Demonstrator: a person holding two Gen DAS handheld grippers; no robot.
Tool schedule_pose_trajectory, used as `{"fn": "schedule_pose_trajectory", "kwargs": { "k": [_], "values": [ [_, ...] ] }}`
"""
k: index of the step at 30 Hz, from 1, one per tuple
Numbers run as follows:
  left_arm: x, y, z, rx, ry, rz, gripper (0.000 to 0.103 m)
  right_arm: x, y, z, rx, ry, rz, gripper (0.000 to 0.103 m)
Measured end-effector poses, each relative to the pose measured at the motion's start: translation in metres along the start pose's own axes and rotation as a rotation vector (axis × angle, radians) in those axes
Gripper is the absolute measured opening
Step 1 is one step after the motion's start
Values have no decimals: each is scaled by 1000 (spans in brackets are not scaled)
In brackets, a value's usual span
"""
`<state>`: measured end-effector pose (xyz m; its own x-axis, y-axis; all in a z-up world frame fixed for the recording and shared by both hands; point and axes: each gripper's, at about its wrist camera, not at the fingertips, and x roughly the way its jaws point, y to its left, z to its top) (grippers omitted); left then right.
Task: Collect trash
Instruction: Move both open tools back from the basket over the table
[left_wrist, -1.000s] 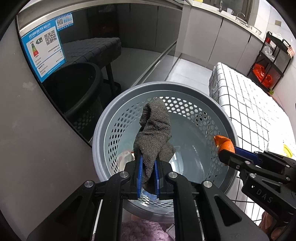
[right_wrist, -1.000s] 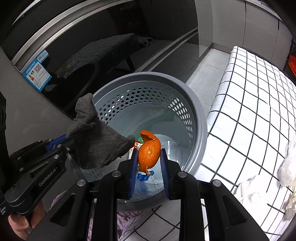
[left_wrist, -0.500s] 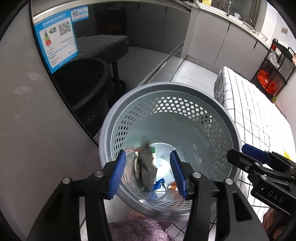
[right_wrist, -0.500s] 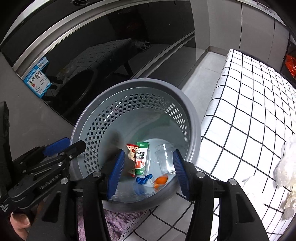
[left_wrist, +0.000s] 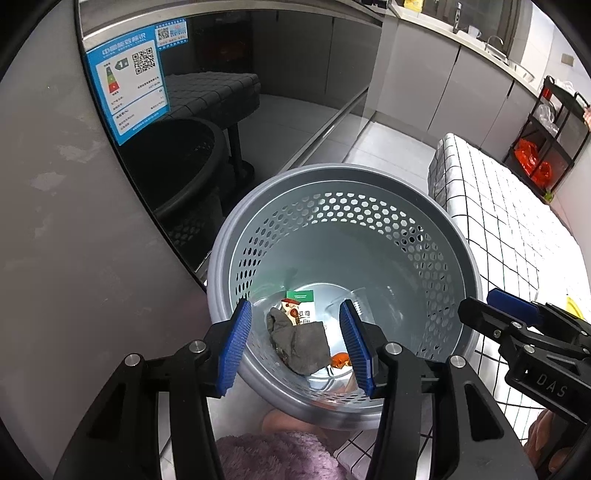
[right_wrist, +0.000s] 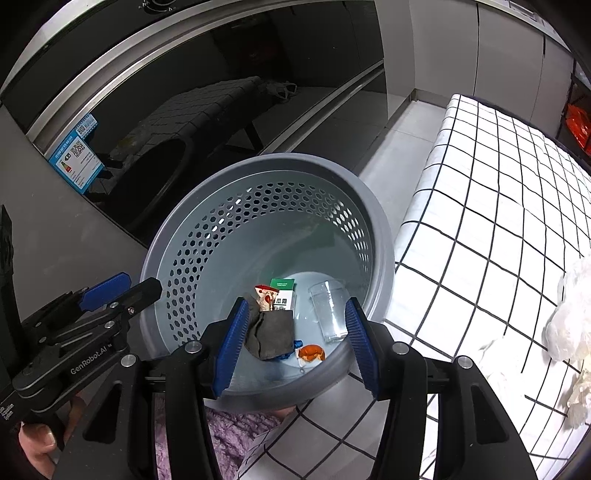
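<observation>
A grey perforated bin stands beside the checked table. At its bottom lie a dark grey rag, an orange peel, a green-and-white carton, a clear plastic cup and a small blue scrap. My left gripper hovers over the bin's near rim, open and empty. My right gripper hovers over the rim beside it, also open and empty. Each gripper shows at the edge of the other's view.
A white tablecloth with black grid covers the table right of the bin, with crumpled white tissue at its right edge. A dark glass appliance door stands behind the bin. A purple fuzzy cloth lies below the grippers.
Both grippers opened. The grey rag fell from the left one and the orange peel from the right one; both now lie at the bottom of the bin.
</observation>
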<state>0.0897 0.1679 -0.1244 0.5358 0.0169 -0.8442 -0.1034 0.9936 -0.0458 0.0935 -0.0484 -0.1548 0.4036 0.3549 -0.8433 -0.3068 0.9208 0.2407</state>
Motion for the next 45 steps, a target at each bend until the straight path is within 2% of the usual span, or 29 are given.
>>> {"fn": "schedule_pose_trajectory", "kwargs": {
  "k": [17,23,45],
  "values": [
    [-34,-12,-7,28,-42,-4,50,-34,-2,-16,14,-33,-8,55],
    [-47,-23,-12,45,-57,-8,53,-51,-9,-27,28,-47,-12,55],
    [-86,-79,-36,104,-92,-60,65,-111,-60,-78,112,-108,-85,58]
  ]
}}
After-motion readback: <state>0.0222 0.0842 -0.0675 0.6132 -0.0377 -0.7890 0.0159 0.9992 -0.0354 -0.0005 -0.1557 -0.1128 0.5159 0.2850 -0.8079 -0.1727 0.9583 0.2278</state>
